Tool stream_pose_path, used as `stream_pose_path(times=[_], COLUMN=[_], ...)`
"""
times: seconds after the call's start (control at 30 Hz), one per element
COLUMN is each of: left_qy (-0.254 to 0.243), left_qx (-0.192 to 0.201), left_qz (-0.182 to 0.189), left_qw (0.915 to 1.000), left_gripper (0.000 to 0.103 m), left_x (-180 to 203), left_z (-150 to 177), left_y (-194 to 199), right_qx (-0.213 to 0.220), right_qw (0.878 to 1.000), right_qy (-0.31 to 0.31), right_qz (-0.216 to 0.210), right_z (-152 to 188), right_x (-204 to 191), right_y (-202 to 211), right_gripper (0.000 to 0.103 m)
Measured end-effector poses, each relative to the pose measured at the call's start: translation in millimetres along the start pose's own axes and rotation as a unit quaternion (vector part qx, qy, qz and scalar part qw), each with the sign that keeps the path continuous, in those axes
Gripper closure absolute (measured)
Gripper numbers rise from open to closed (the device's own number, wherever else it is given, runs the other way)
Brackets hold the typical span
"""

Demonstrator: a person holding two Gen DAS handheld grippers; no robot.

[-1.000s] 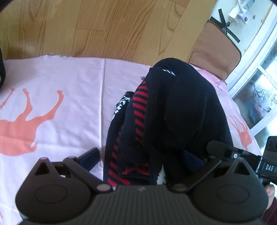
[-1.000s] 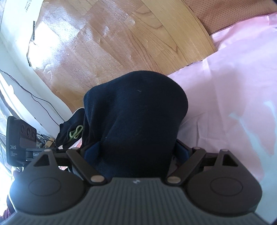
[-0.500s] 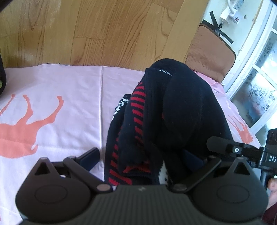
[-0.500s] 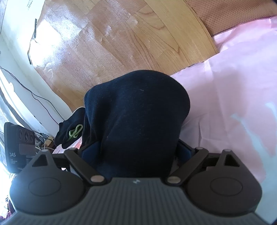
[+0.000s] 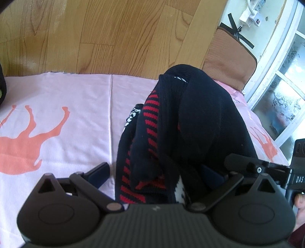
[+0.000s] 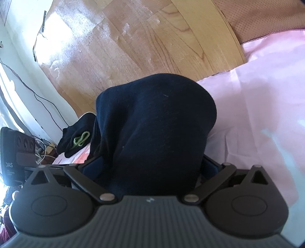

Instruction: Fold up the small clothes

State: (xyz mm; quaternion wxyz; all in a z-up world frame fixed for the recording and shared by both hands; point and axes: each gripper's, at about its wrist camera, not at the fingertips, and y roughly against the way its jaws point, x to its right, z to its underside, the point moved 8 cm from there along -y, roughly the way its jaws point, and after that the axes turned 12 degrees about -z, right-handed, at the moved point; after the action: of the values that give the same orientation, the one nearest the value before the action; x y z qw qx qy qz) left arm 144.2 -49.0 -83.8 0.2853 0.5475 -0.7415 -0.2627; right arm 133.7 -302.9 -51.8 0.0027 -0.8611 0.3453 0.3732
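A dark navy-black knit garment (image 5: 200, 124) with red stripes and a white pattern lies bunched in a heap on the pink sheet (image 5: 66, 91). My left gripper (image 5: 158, 167) is open around its near end. The left finger (image 5: 101, 170) stands clear of the cloth and the right finger is hidden under it. In the right wrist view the same garment (image 6: 156, 124) rises as a plain dark mound between the fingers of my right gripper (image 6: 152, 164). Its jaws are opening and the blue pads (image 6: 94, 167) flank the cloth. The right gripper's body (image 5: 266, 169) shows beside the heap.
The sheet carries orange animal prints (image 5: 28, 141). Wooden floor (image 5: 114, 28) lies beyond its far edge, with a brown mesh cushion (image 5: 228, 61), a window frame (image 5: 276, 66) and a power strip (image 5: 251, 15). Another dark garment with a green cord (image 6: 76, 137) lies left, near cables (image 6: 38, 95).
The right gripper's fingers have spread a little wider around the dark mound. The garment and both hands have stayed nearly in place.
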Motion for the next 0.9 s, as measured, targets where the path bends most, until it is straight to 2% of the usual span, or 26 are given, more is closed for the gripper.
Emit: stream_pose_path(times=[0.3,0.4,0.43,0.47,0.53,0.57,0.67,0.77,0.9], left_qy=[0.001,0.004,0.003,0.004,0.003,0.004,-0.017,-0.045,-0.069], left_qx=[0.005,0.014,0.017,0.02,0.017,0.015,0.021,0.037,0.061], left_qz=[-0.002,-0.005,-0.006,-0.005,0.016,0.021,0.005,0.003,0.016], left_qw=[1.0,0.9999,0.9998,0.9998,0.9997,0.9997,0.9996,0.9983,0.9956], left_gripper=[0.0,0.001,0.003,0.005,0.016,0.017,0.019,0.026,0.027], left_x=[1,2,2,2,5,8,24,51,104], left_z=[1,2,2,2,1,0,-9,-32,-83], left_y=[1,1,2,2,2,3,8,13,0], right_qx=[-0.001,-0.003,-0.001,-0.001,0.005,0.007,0.009,0.018,0.066], right_qw=[1.0,1.0,0.999,0.998,0.999,0.999,0.999,0.998,0.994], right_qy=[0.001,0.006,0.011,0.023,0.013,0.016,0.034,0.053,0.081], right_qz=[0.003,0.018,0.032,0.051,0.047,0.05,0.038,0.031,0.043], right_z=[-1,0,1,2,3,3,-2,-17,-59], right_x=[1,-1,-4,-8,-9,-9,-14,-12,5], right_y=[-1,-3,-5,-6,-5,-4,5,16,44], right_gripper=[0.0,0.0,0.003,0.014,0.026,0.034,0.053,0.056,0.057])
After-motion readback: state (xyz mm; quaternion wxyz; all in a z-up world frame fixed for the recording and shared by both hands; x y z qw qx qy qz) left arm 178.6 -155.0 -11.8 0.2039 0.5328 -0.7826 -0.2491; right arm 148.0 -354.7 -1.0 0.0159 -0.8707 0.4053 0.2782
